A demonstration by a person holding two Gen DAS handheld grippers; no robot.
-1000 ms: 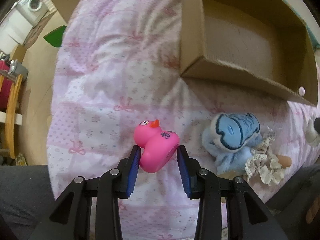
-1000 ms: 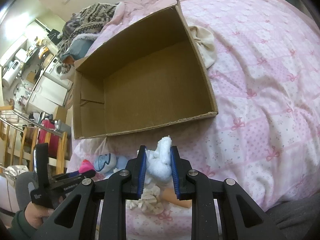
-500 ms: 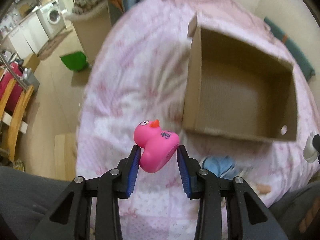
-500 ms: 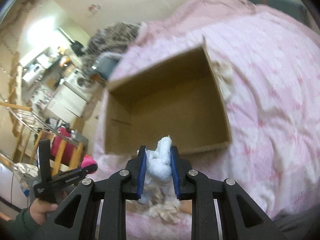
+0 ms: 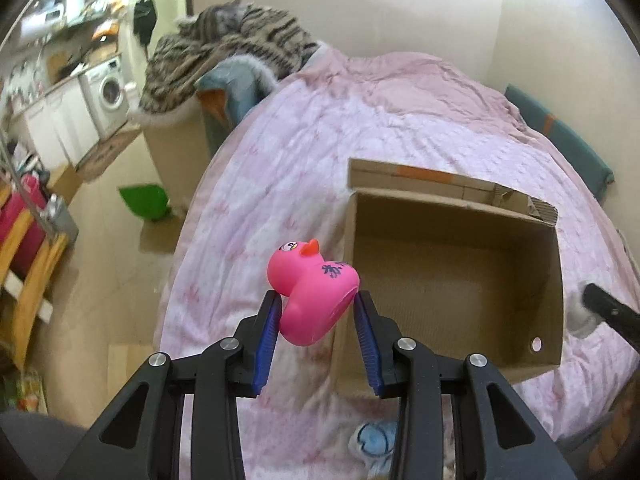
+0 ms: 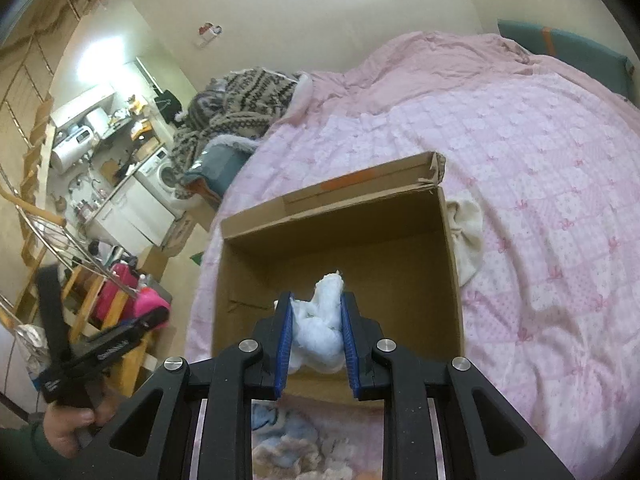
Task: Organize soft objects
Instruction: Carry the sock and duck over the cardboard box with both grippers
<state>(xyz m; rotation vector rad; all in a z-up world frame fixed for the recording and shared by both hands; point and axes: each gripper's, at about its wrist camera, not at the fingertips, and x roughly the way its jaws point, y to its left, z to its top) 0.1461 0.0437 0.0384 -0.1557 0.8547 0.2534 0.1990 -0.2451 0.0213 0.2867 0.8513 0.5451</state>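
Since the earlier frames, both grippers have been raised from the bedspread, and the cardboard box now lies lower in each view.

Left wrist view: the left gripper (image 5: 316,308) is clenched on a pink rubber duck (image 5: 312,294), held in the air above the pink bedspread (image 5: 260,184), just left of the cardboard box (image 5: 452,276). An orange beak, one printed eye and a dark mark on the back are shown. The duck's long axis runs from upper left to lower right, with the head and beak directed away from the camera. A blue plush toy (image 5: 374,440) is seen on the bed below the gripper. Only a black tip of the right gripper (image 5: 608,310) is visible, at the right edge.

Right wrist view: the right gripper (image 6: 316,320) is closed on a white soft toy (image 6: 320,320), crumpled and fluffy, held before the open box (image 6: 450,264). Its narrow end points upward. A cream cloth (image 6: 468,236) lies against the box's right wall, hidden in the other view. The left gripper (image 6: 152,316) and the hand (image 6: 72,424) holding it appear at lower left.
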